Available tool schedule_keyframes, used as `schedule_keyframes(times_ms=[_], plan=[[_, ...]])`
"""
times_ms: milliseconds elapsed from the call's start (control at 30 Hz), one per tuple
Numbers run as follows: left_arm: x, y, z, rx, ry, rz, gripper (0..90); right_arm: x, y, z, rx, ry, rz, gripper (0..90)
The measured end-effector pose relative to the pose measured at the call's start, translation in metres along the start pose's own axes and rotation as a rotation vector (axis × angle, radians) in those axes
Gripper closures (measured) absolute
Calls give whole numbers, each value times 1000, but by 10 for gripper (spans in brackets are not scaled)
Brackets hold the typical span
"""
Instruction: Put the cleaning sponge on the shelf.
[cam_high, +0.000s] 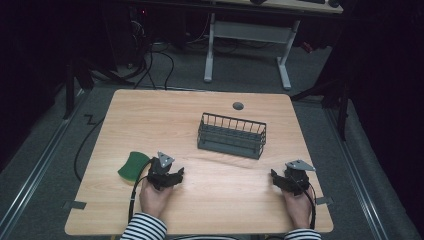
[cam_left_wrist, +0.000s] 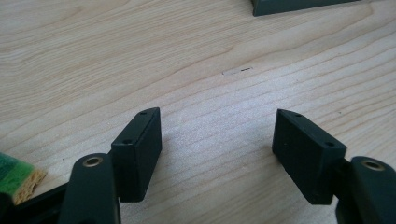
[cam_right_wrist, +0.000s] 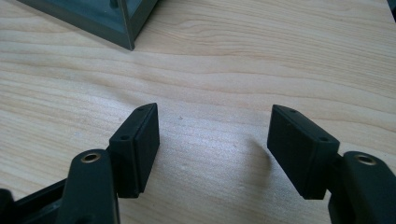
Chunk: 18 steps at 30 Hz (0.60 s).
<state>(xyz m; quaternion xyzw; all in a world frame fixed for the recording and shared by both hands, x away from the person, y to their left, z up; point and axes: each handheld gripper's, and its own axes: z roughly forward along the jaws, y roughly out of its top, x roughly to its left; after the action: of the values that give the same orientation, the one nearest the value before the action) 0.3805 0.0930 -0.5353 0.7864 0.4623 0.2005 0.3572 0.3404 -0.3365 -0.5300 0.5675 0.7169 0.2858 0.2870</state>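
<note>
A green and yellow sponge (cam_high: 133, 166) lies on the wooden table (cam_high: 165, 115) near its front left; its corner (cam_left_wrist: 18, 179) peeks in at the lower left of the left gripper view. Just right of the sponge rests my left gripper (cam_high: 169, 175), held in a hand, jaws open over bare wood (cam_left_wrist: 217, 140). A dark wire basket (cam_high: 231, 135) stands mid-table with nothing visible inside. My right gripper (cam_high: 280, 179) sits at the front right, jaws wide apart over bare wood (cam_right_wrist: 212, 140), the basket's corner (cam_right_wrist: 116, 28) ahead to its left.
A grey round cap (cam_high: 238, 105) is set into the table near its far edge. Beyond the table stands a white-legged desk (cam_high: 247, 35). Cables (cam_high: 90, 135) run across the floor at the left. Striped sleeves (cam_high: 145, 227) enter from the bottom.
</note>
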Motion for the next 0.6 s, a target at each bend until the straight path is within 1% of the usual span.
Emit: schedule_keyframes(times_ms=[133,200,233,267,600], plan=[[0,0,0,1,-2,2,329,-2,0,1,2,12,4,335],[0,0,0,1,1,1,323,-4,0,1,12,28,31,329],[0,0,0,5,5,-3,298,-7,1,2,20,46,57,332],[1,0,0,6,8,-8,296,-8,1,2,19,48,59,332],[1,0,0,7,8,-8,293,-7,1,2,17,44,54,331]])
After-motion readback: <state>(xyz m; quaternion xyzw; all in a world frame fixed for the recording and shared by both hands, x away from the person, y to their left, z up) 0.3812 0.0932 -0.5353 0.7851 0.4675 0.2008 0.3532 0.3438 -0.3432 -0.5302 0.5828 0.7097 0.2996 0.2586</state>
